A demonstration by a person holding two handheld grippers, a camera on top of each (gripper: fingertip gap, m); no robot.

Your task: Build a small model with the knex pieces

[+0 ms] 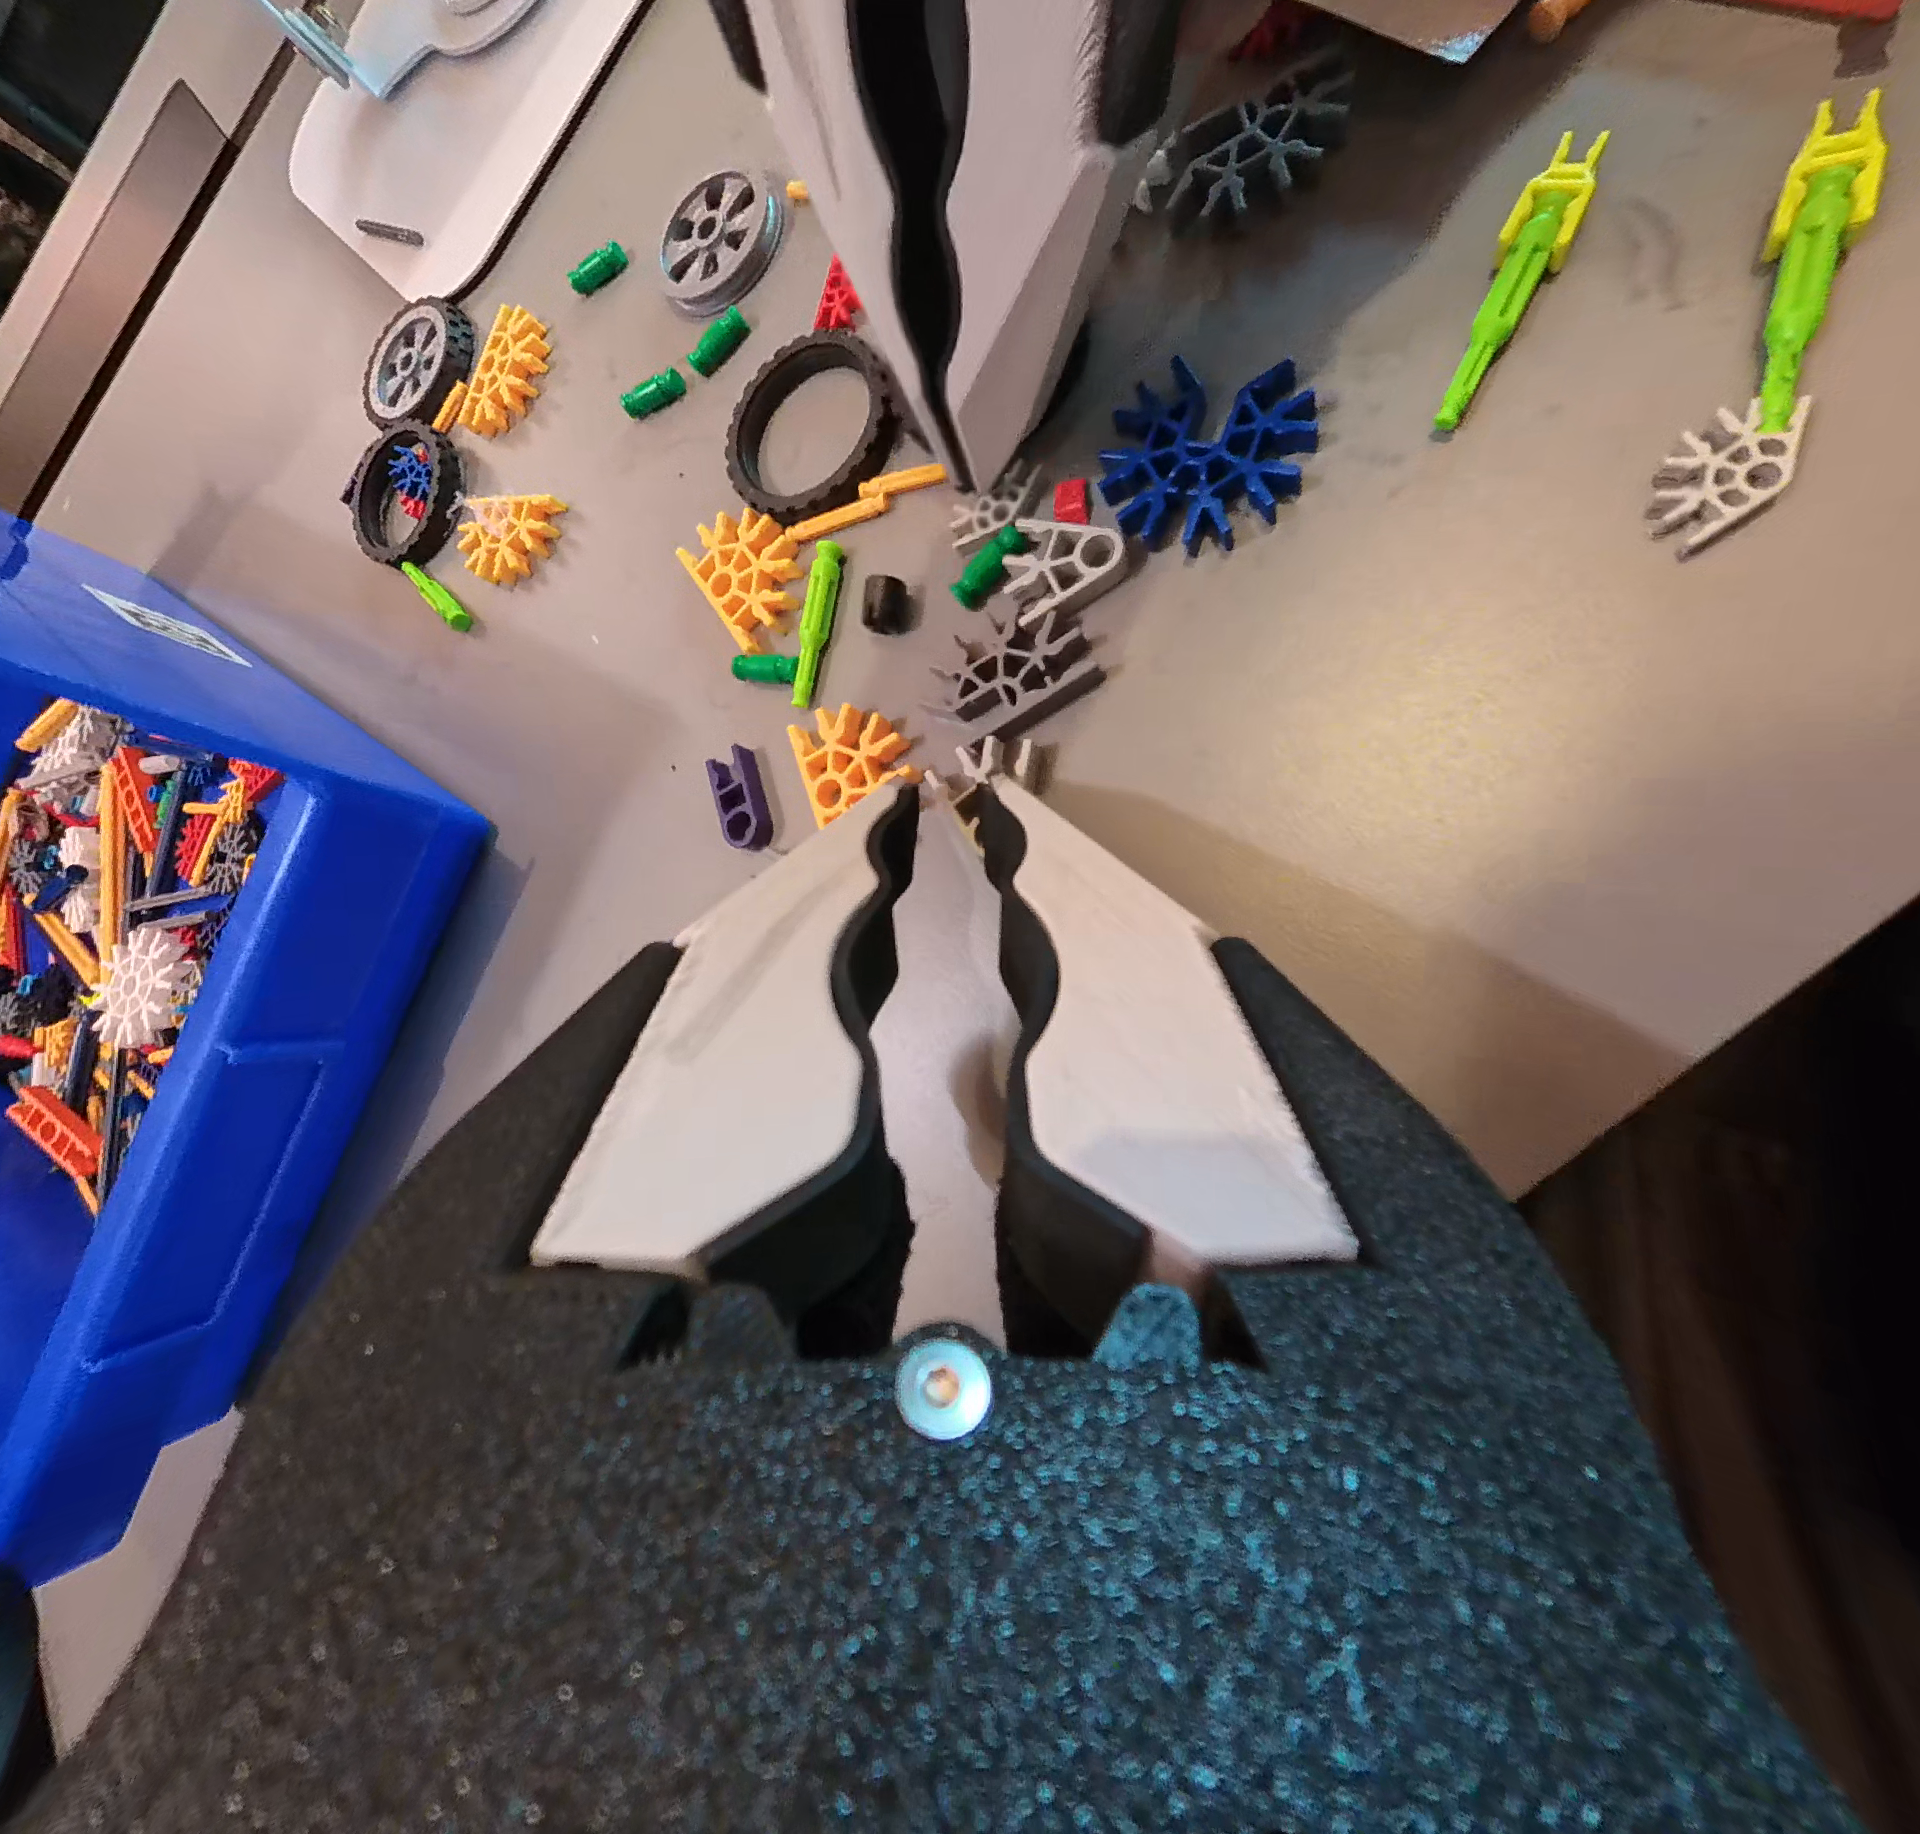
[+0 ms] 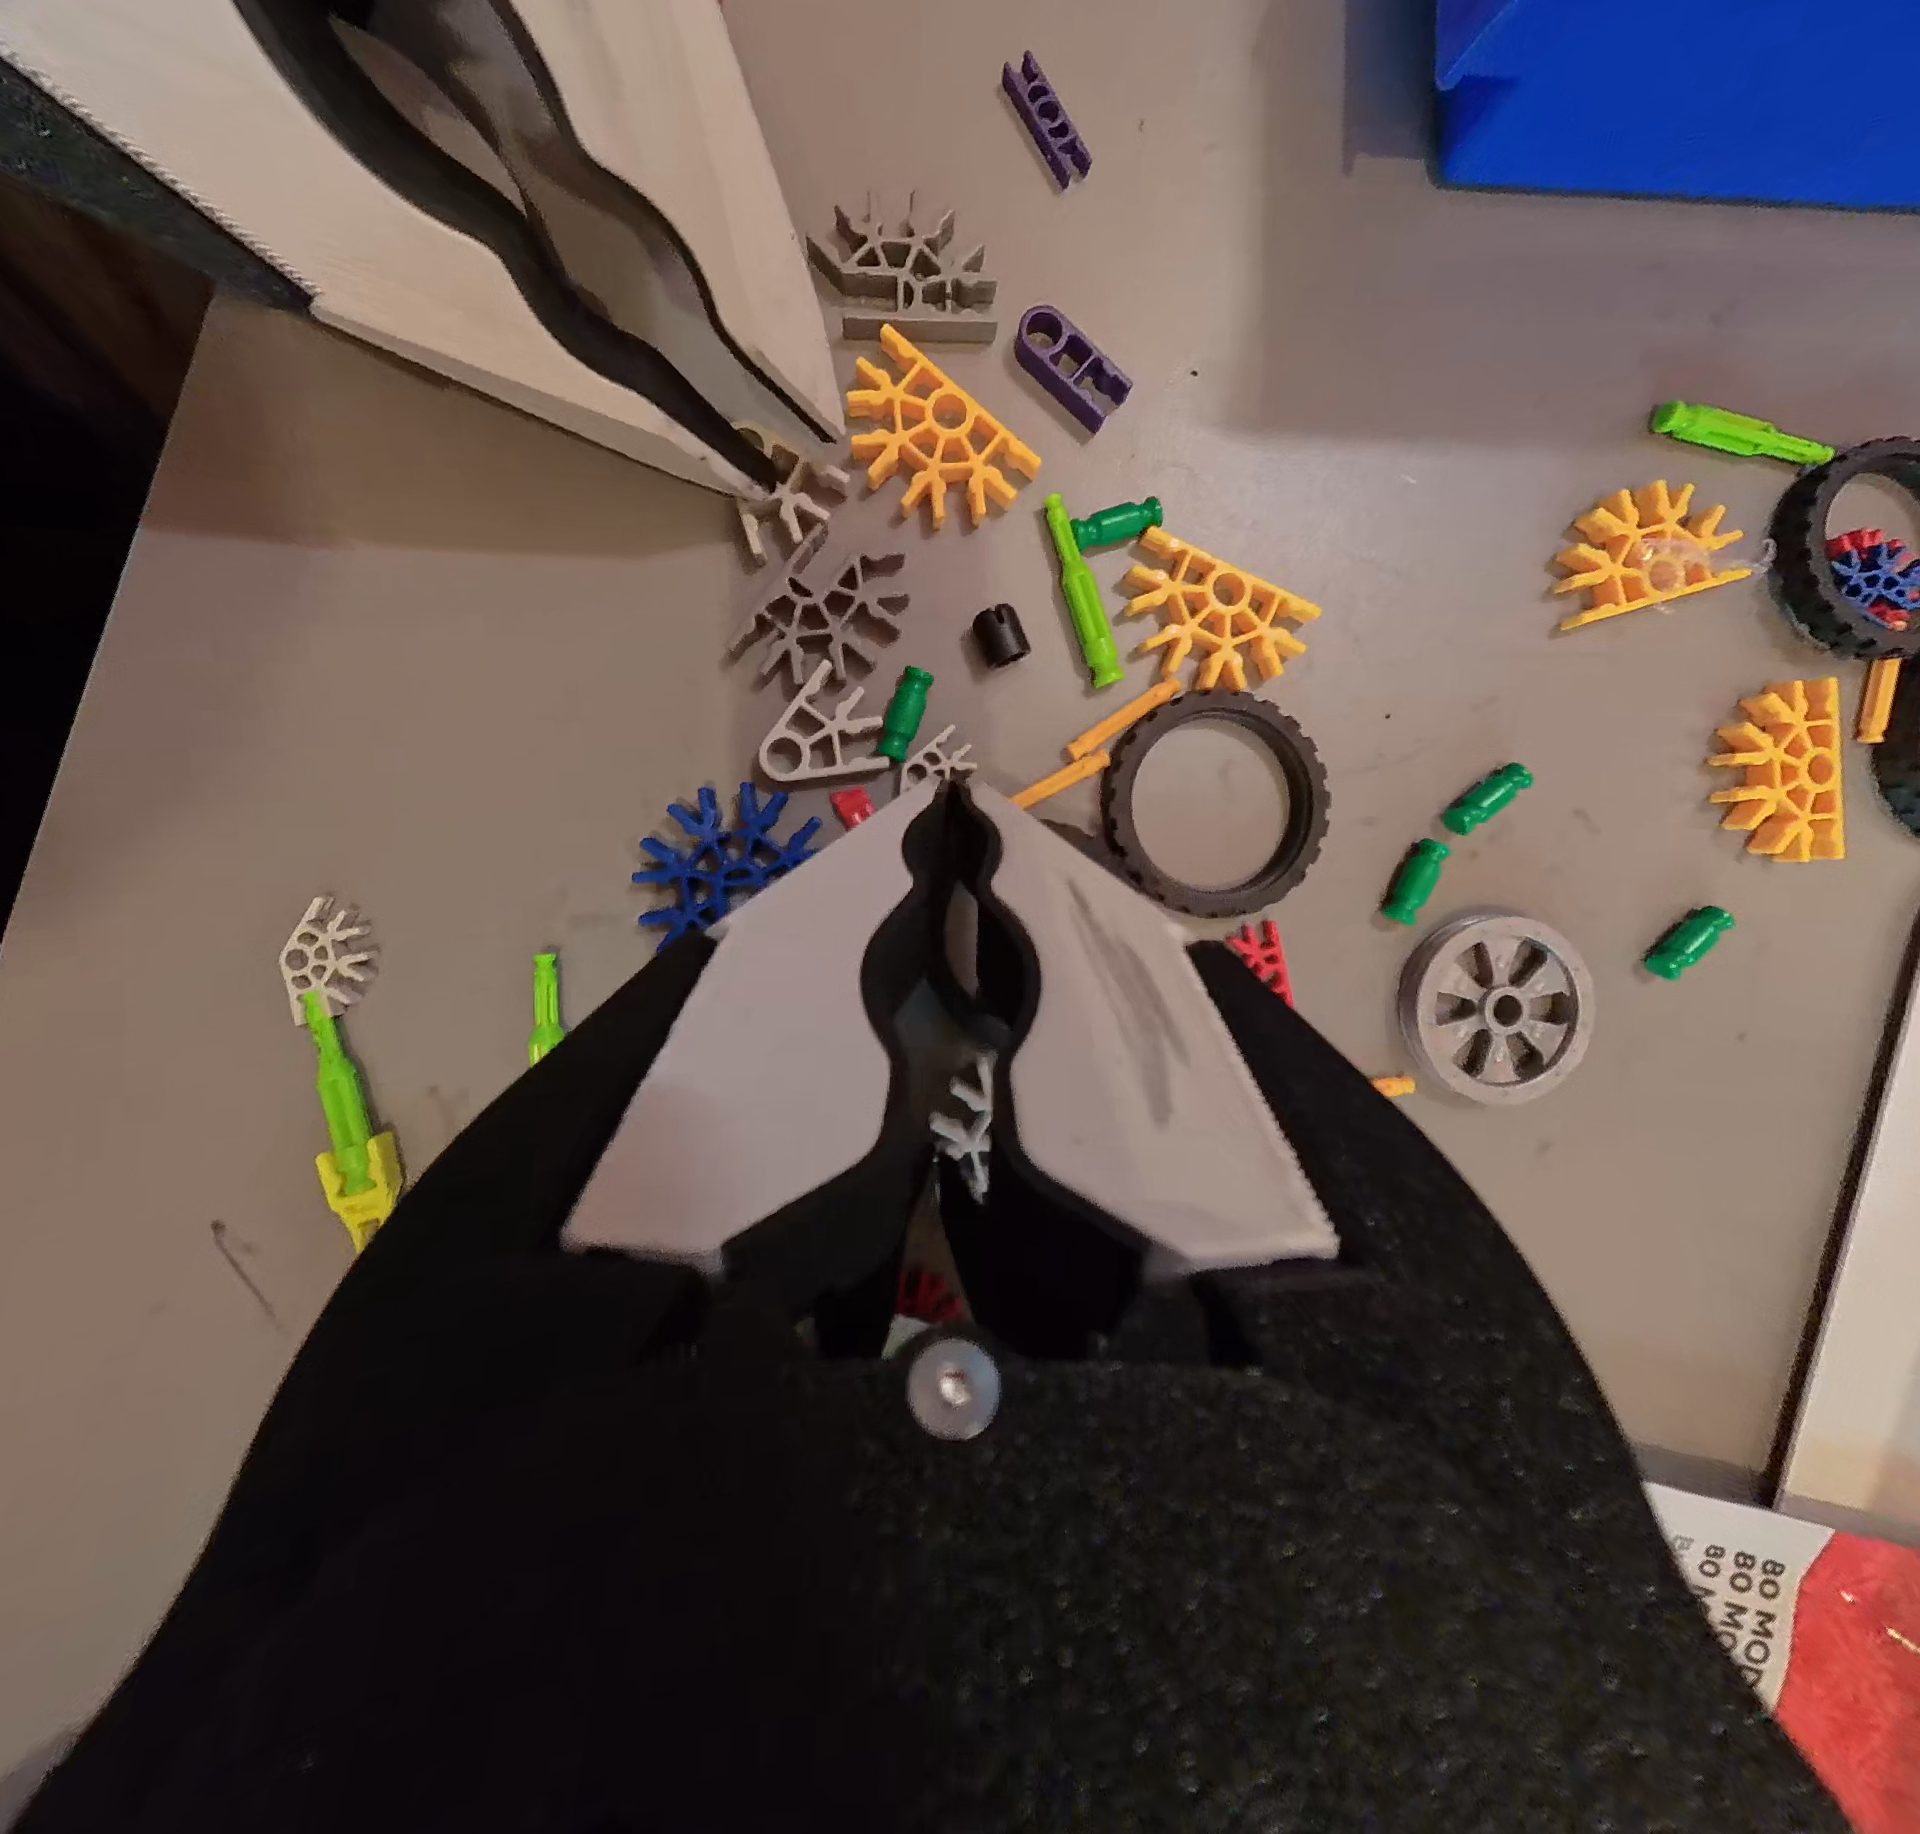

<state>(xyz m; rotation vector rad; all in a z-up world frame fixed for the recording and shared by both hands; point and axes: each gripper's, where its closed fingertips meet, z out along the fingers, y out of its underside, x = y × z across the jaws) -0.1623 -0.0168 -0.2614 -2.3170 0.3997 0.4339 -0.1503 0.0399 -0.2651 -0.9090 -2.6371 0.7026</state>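
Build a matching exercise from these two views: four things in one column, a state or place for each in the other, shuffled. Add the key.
Things:
1. left gripper
2. right gripper
3. blue bin
4. grey wheel hub

States or places:
A. lies flat on the table, no tyre on it
B. shut, tips beside the empty black tyre
C. holds a jumble of mixed pieces
D. closed on a pale grey connector

Pairs: 1-D, 2-B, 3-C, 4-A
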